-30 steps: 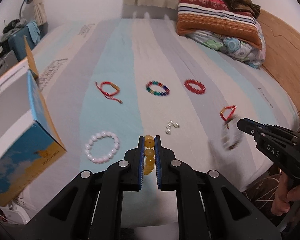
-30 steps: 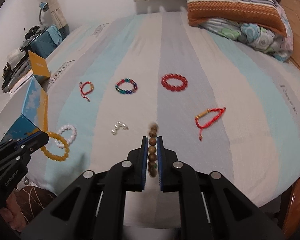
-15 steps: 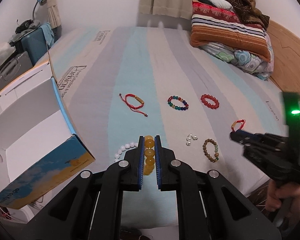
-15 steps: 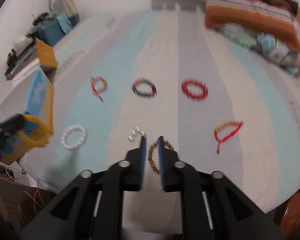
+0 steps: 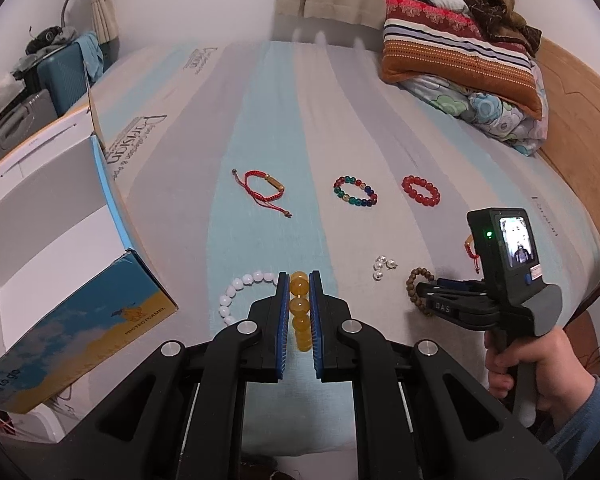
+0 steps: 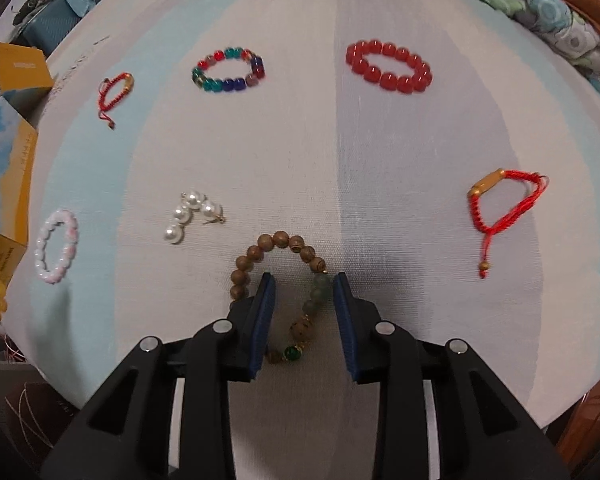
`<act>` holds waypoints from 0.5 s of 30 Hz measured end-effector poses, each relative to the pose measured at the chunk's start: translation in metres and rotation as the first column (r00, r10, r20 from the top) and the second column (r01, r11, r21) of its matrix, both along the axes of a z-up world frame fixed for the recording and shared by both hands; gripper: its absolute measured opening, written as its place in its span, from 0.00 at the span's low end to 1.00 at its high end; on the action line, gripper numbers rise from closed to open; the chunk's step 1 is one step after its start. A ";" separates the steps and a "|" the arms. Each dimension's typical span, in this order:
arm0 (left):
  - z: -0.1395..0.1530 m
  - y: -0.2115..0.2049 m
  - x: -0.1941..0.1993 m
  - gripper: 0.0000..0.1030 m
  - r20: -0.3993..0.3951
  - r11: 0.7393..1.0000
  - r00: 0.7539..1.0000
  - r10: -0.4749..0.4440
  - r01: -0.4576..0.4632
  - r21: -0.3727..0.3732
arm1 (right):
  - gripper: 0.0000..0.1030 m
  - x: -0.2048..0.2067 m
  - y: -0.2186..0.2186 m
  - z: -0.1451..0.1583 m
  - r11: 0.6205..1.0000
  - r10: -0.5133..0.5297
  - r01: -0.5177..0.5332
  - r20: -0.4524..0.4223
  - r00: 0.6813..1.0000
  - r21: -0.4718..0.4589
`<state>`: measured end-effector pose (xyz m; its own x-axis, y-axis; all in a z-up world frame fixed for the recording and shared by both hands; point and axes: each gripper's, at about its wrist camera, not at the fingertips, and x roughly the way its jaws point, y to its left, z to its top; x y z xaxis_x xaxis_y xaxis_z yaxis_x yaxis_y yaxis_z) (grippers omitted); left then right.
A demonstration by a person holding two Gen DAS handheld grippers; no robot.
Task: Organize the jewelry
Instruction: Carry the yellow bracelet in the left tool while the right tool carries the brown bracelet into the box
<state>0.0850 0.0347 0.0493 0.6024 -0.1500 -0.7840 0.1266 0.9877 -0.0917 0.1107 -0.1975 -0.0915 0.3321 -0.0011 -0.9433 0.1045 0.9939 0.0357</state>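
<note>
- Because its beads look hard and the loop floppy, the yellow bracelet, clenched in the left gripper, likely slips unless pinched across beads.
- Beside the pearl earrings, the right gripper stands released over the wooden bracelet.

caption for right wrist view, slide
Open right tongs straddle the wooden bead bracelet lying on the striped bedsheet.

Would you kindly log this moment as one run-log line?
left gripper: shut on amber bracelet | right gripper: open over wooden bracelet on bed
</note>
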 end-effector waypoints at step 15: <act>0.009 0.006 -0.007 0.08 0.015 1.000 1.000 0.003 -0.003 0.003 | 0.07 -0.023 -0.006 0.050 0.999 -0.001 -0.004 0.117 0.993 0.039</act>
<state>0.0785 0.0405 0.0586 0.6144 -0.1457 -0.7754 0.1247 0.9884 -0.0869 0.0880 -0.2039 -0.0418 0.4402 0.0358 -0.8972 0.0957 0.9916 0.0865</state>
